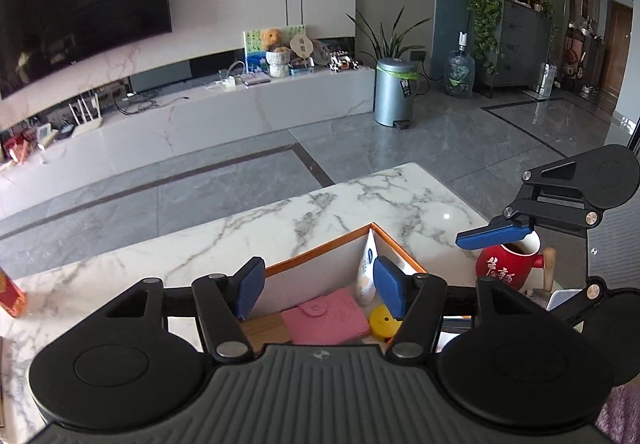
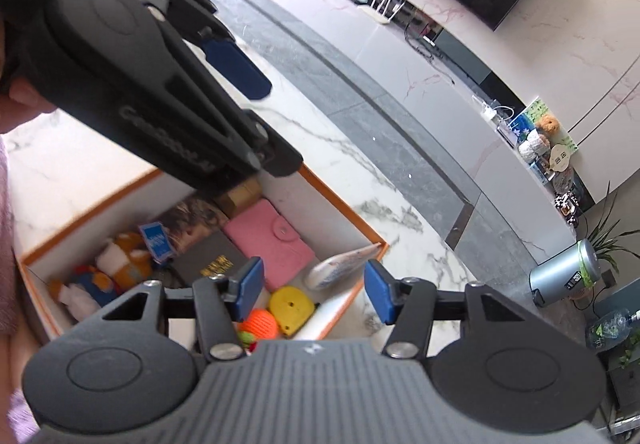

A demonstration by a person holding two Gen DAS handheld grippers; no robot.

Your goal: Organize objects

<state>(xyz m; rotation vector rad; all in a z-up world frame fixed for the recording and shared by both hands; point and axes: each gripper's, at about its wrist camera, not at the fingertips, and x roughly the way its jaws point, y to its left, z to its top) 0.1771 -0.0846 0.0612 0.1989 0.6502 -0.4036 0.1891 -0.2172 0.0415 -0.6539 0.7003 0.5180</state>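
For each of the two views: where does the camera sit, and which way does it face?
Left wrist: behind the open left gripper, facing down over the box toward the TV wall; right gripper at right.
Right wrist: behind the open right gripper, above the box; left gripper crosses top left.
Shared: box, pink wallet, tube.

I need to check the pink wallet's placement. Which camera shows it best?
The right wrist view: the pink wallet lies flat in the orange-rimmed box, nearly all visible, snap flap included. The left wrist view shows it too, but its own tongs and the camera body crop its edges.
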